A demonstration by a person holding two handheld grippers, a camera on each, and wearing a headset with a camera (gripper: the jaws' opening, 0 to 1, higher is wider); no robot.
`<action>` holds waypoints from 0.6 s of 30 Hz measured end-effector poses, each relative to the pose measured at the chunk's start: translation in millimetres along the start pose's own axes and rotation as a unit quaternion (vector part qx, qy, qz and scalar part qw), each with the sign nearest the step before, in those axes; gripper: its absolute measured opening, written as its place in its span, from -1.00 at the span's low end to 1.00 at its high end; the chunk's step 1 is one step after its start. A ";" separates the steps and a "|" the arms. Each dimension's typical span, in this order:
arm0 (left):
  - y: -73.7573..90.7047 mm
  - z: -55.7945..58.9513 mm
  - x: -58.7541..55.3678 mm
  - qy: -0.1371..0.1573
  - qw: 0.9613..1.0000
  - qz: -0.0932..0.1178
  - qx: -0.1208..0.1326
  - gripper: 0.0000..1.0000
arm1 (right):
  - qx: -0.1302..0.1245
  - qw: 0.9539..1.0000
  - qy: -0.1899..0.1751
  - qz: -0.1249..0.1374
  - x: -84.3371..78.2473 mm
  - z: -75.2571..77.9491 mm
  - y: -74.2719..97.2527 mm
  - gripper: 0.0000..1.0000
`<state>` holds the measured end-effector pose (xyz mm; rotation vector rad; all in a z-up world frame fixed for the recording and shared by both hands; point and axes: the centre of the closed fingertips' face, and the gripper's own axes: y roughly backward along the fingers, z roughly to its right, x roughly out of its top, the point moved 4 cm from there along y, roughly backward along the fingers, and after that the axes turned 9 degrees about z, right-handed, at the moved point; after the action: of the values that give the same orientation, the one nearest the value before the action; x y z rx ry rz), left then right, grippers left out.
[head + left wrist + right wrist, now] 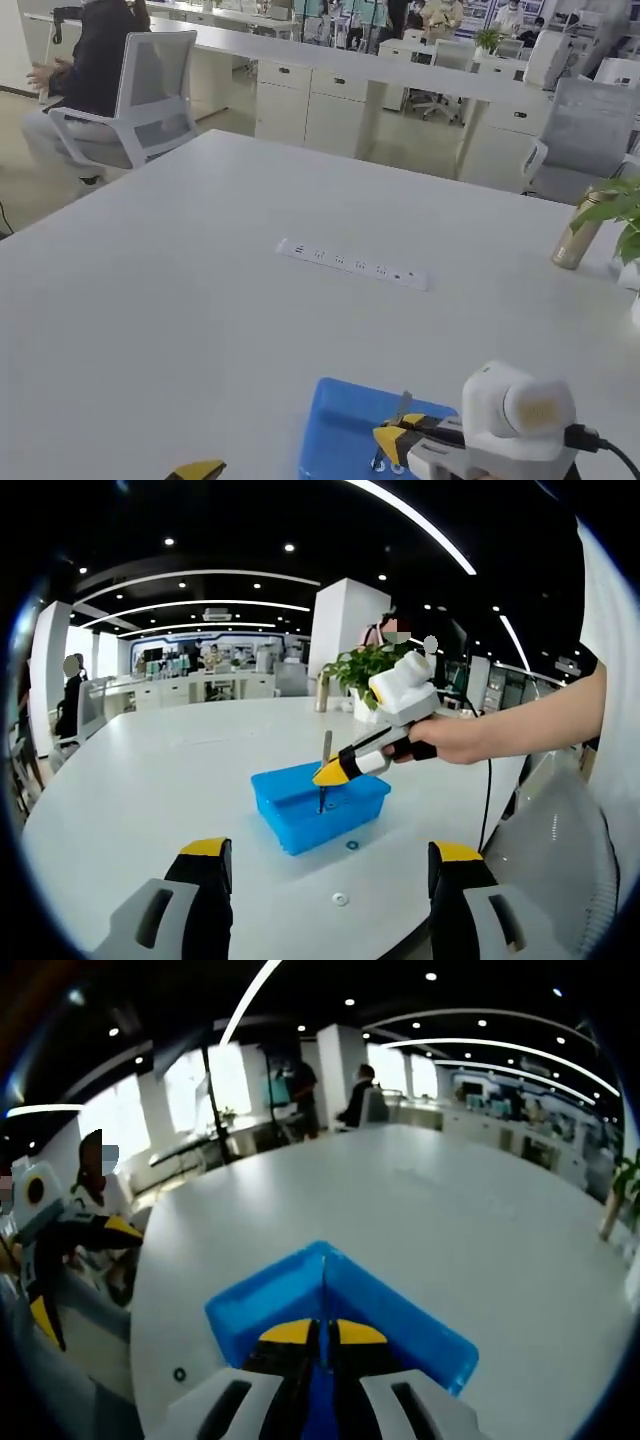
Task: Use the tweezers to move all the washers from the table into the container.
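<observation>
A blue container [345, 425] stands near the table's front edge. My right gripper [392, 438] hovers over it, shut on thin metal tweezers [403, 405]. In the left gripper view the right gripper [330, 773] holds the tweezers [325, 765] upright, tips down inside the container [300, 815]; I cannot tell whether they hold a washer. Two washers [351, 845] [340, 899] lie on the table in front of the container. My left gripper [330, 855] is open and holds nothing, a short way back from them. The right gripper view shows the tweezers [323, 1295] over the container [410, 1325] and a washer [179, 1373].
A white power strip [352, 265] is set into the table's middle. A gold bottle [577, 235] and a green plant [620, 210] stand at the right edge. A person sits in an office chair [150, 95] at the back left.
</observation>
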<state>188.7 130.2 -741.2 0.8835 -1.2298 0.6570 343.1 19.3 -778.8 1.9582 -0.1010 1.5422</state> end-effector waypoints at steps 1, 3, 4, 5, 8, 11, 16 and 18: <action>0.0 -0.1 -0.4 -0.001 1.000 -0.001 0.000 0.62 | 0.000 1.000 0.000 0.000 -0.1 0.3 0.1 -0.94; 0.1 -0.2 -0.6 -0.002 1.000 -0.002 0.000 0.62 | -0.001 1.000 0.001 -0.002 -0.5 1.4 0.5 -0.94; 0.0 -0.3 -0.3 -0.003 1.000 -0.001 0.001 0.62 | 0.000 1.000 0.002 -0.003 -0.8 2.0 0.5 -0.94; 0.1 -0.4 -0.3 -0.003 1.000 -0.001 0.001 0.62 | 0.001 1.000 0.001 -0.003 -0.9 2.2 0.6 -0.94; 0.2 -0.7 -0.1 -0.002 1.000 0.001 0.003 0.62 | -0.001 1.000 0.002 -0.004 -1.7 3.5 1.4 -0.94; 0.0 -0.4 -1.2 -0.001 1.000 -0.002 0.001 0.62 | -0.001 1.000 0.002 -0.005 -2.4 4.7 2.4 -0.94; -0.1 -0.8 -2.7 -0.002 1.000 -0.005 0.000 0.58 | 0.001 1.000 -0.001 -0.008 -2.5 5.1 3.2 -0.94; -0.1 -0.8 -2.7 -0.001 1.000 -0.005 0.001 0.58 | 0.001 1.000 -0.004 -0.008 -2.3 4.4 3.5 -0.94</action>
<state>188.6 130.9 -743.9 0.8909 -1.2267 0.6493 344.6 13.5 -779.9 1.9625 -0.0861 1.5249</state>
